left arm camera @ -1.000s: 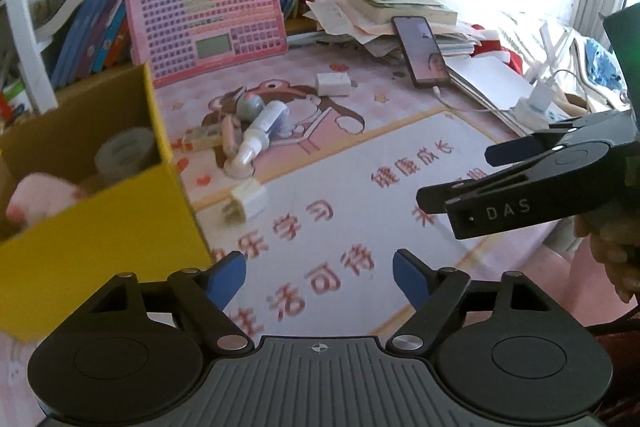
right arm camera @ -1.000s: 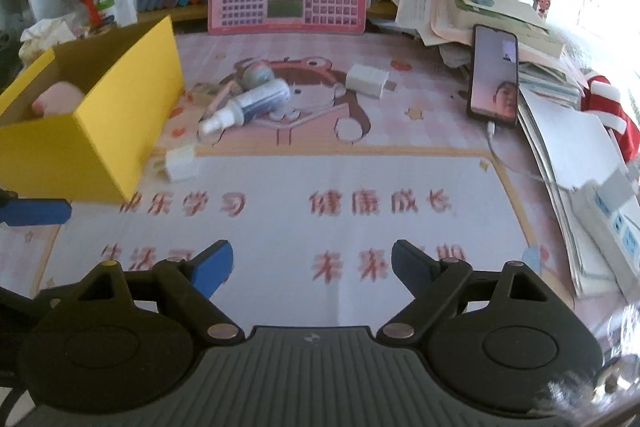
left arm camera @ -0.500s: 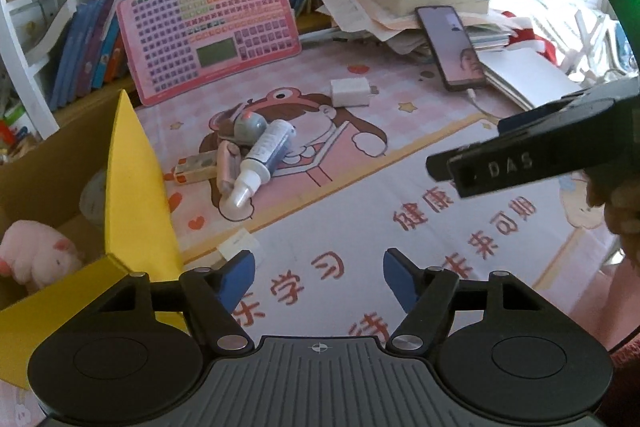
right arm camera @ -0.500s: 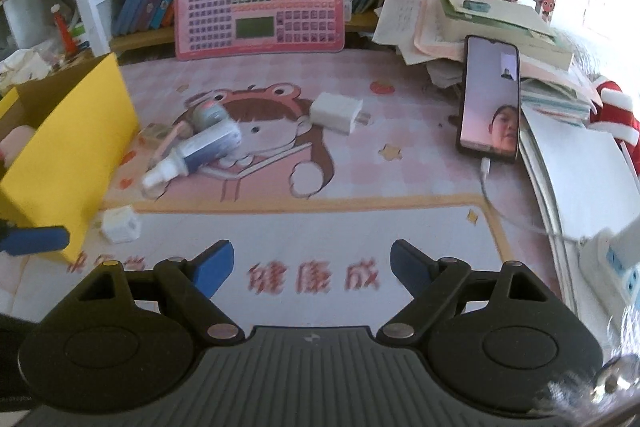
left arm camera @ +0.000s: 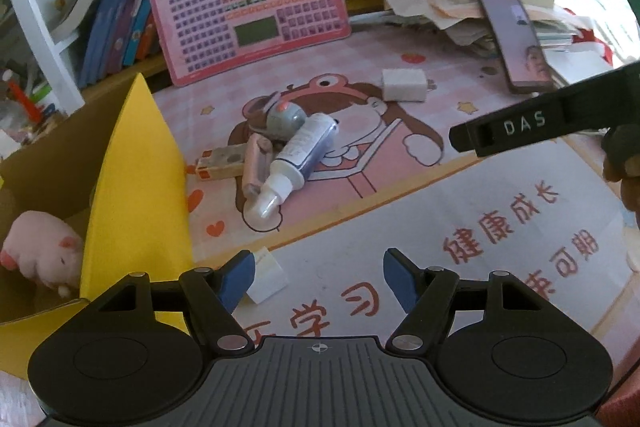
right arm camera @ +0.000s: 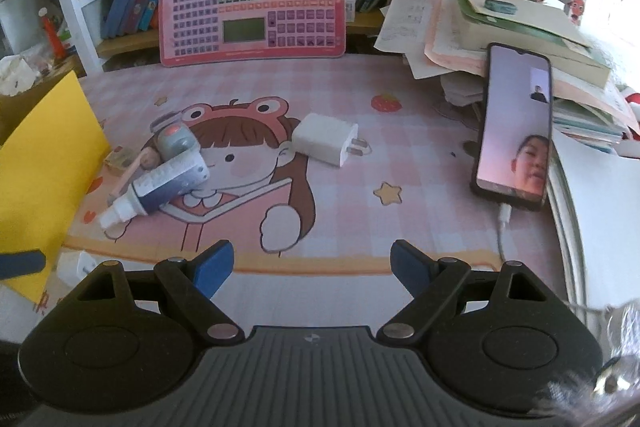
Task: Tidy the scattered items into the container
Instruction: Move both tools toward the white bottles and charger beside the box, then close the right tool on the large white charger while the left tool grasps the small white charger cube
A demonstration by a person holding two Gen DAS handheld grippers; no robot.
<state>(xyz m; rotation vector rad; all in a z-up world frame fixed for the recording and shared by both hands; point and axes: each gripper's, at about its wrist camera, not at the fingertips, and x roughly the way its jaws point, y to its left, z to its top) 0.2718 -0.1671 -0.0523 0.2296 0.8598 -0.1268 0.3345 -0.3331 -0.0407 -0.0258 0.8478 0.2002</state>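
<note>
Hovering above the worktop (left arm camera: 500,267), your left gripper (left arm camera: 318,277) and right gripper (right arm camera: 312,267) both have their fingers wide, nothing between them. A spray bottle (left arm camera: 298,157), small white cube (left arm camera: 266,275) and white charger (right arm camera: 326,139) lie scattered beside the yellow box (left arm camera: 136,195), which holds a pink plush pig (left arm camera: 42,249).

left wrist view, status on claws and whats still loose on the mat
Both claws open, empty: left claw, right claw. Spray bottle, white charger, small white plug loose outside yellow box. Nothing blocking.
</note>
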